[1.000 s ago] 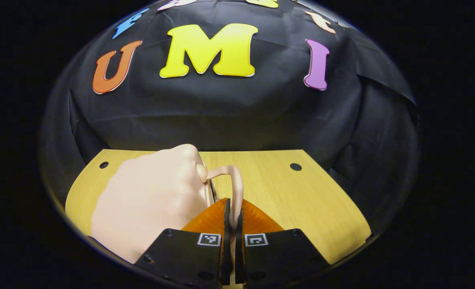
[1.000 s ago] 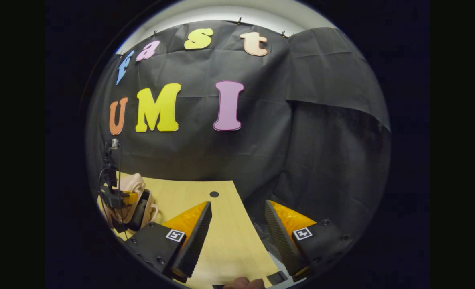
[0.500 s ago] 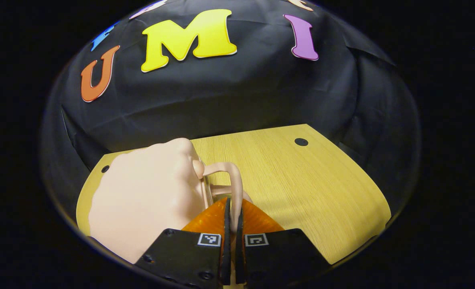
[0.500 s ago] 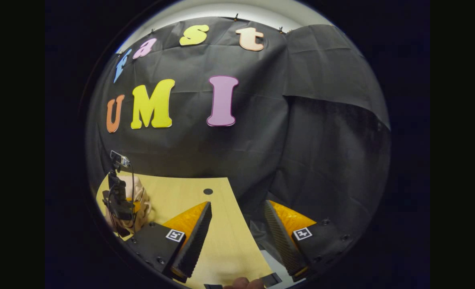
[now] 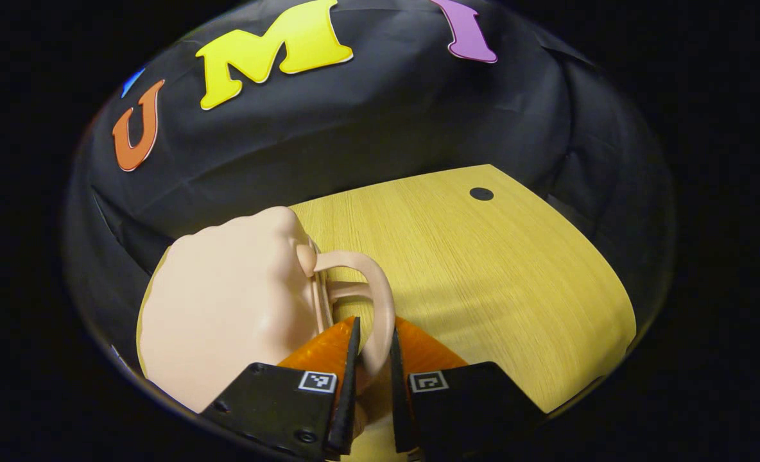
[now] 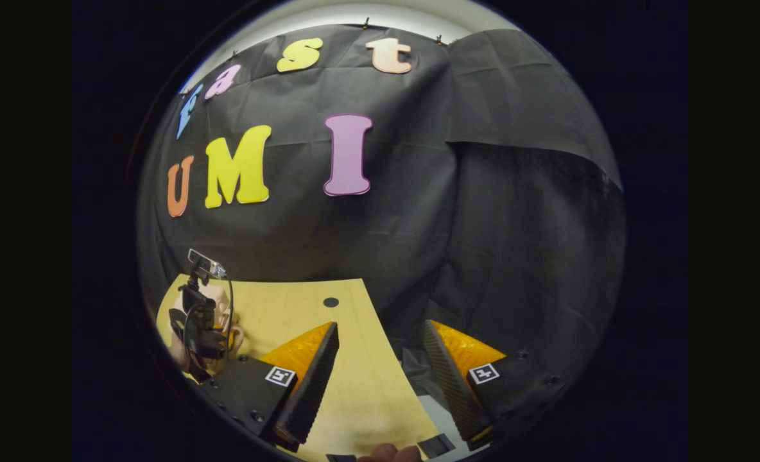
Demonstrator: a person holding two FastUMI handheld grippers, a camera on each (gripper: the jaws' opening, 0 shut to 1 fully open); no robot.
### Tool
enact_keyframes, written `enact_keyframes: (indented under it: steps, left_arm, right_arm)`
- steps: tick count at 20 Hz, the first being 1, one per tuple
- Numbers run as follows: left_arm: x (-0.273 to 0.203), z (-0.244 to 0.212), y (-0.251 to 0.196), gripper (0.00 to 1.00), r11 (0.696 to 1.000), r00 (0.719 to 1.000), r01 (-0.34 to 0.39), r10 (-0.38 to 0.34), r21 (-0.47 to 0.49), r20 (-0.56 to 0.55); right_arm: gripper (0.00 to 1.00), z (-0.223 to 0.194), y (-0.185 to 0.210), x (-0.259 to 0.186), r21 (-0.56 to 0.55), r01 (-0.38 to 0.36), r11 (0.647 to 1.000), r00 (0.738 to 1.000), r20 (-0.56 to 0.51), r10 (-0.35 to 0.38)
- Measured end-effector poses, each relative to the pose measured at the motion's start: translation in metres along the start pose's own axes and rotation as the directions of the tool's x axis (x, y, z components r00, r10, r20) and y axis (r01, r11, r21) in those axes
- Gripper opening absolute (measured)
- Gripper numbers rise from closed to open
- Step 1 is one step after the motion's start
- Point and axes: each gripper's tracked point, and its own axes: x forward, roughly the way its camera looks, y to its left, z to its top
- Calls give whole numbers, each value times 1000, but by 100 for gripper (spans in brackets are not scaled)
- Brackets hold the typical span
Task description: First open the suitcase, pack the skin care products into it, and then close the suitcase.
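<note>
A small pale peach suitcase (image 5: 226, 301) stands closed on the wooden table (image 5: 483, 269), at the left of the left gripper view. Its curved handle (image 5: 380, 298) runs down between the fingers of my left gripper (image 5: 374, 321), which is shut on it. In the right gripper view my right gripper (image 6: 380, 325) hangs open over the table's right edge with nothing between its fingers. The suitcase (image 6: 224, 308) lies far off at the lower left there, partly hidden by the left gripper (image 6: 197, 321) and its cable.
A round hole (image 5: 481, 193) marks the table's far right corner. Black cloth walls close in behind and to the right. A person's fingertip (image 6: 389, 454) shows at the bottom of the right gripper view. Bare tabletop (image 6: 290, 308) lies between the grippers.
My left gripper has tipped downward and rolled, so more tabletop shows. The gap between its fingers has widened around the handle. The right gripper has barely moved.
</note>
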Motion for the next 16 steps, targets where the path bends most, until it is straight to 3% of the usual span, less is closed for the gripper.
enact_keyframes:
  steps: [1,2,3,7,8,9,11,12,16]
  left_arm:
    - [0,-1,-2,37,1000,1000,1,-1,-5,-14]
    - [-1,-2,-2,41,1000,1000,-1,1,-4,-23]
    - [-1,-2,-4,34,1000,999,-2,2,4,-38]
    - [-2,-6,-8,41,1000,997,-5,7,27,-77]
    - [-4,-6,-10,58,1000,997,-8,10,28,-77]
    - [-6,-5,-15,53,1000,997,0,1,16,-77]
    - [-16,-2,-21,80,1000,998,5,-5,2,-70]
    - [-24,3,-22,86,1000,999,10,-10,-7,-51]
    - [-74,44,-13,86,998,996,20,-15,-53,91]
  right_arm:
    - [80,0,-1,1,9,1,1000,1000,0,-1]
    - [80,1,-2,2,16,-1,1000,1000,2,1]
    - [80,1,0,3,22,-6,1000,1000,2,6]
    - [79,1,16,5,3,-67,998,998,4,67]
    - [79,3,19,7,-3,-80,997,997,6,80]
    - [79,4,24,7,-8,-96,995,995,4,96]
    - [79,5,36,10,-19,-129,991,992,-6,129]
    - [79,6,42,11,-22,-142,990,990,-9,142]
    - [79,21,72,6,-61,-192,980,981,9,193]
